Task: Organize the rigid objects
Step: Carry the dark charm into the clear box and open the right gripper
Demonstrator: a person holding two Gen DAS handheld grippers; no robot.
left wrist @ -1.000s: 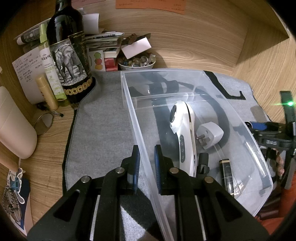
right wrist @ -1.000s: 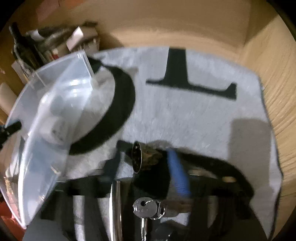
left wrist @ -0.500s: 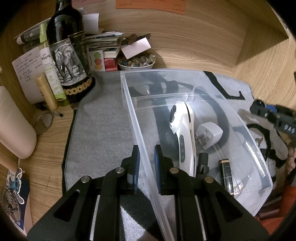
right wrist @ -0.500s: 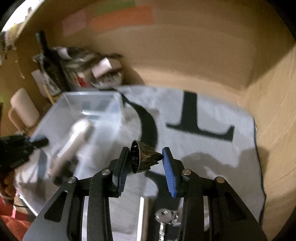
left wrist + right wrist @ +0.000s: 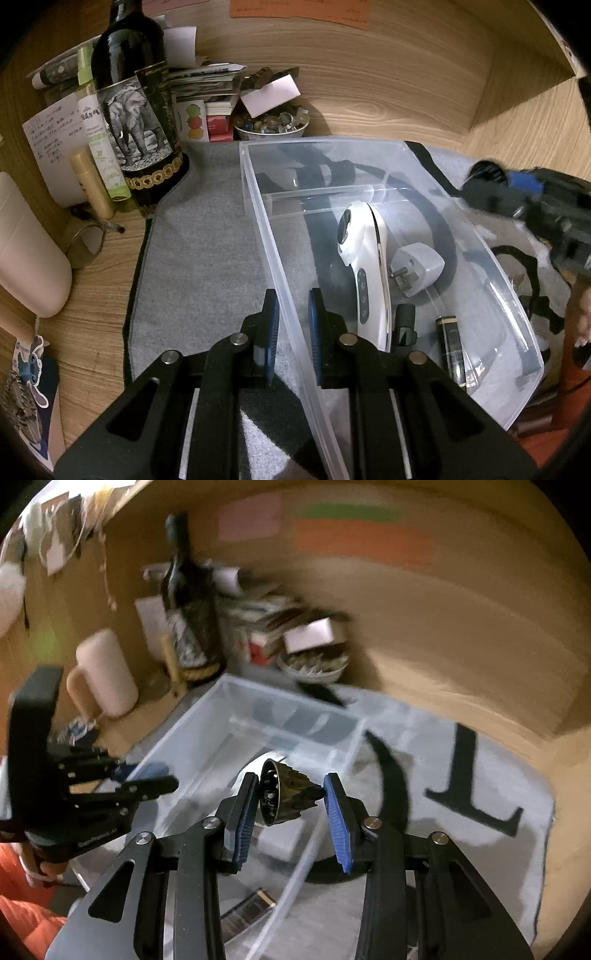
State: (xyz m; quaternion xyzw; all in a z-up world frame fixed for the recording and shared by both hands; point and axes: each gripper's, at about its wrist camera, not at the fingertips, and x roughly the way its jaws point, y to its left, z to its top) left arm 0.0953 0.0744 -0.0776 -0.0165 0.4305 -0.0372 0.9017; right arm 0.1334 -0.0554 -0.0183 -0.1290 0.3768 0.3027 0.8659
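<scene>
1. The right gripper is clamped on a dark bronze metal piece: cone-shaped, with a round perforated face against the left pad and jagged ridges tapering to the right pad.
2. Just beyond and below its fingertips lies the clear plastic bin; motion blur smears what is inside, so only a pale shape and a dark stick show there.
3. The left gripper is closed on the bin's near wall, one pad outside and one inside.
4. Ahead of those pads, inside the bin, lie a white handheld device, a white plug adapter and a black tube partly hidden by glare.
5. Farther off, left of the left gripper, stands a dark bottle with an elephant label.
6. Compared with a second ago, the right gripper has risen from the grey mat towards the bin, the piece still pinched; the keys seen below it then are now out of view.
</scene>
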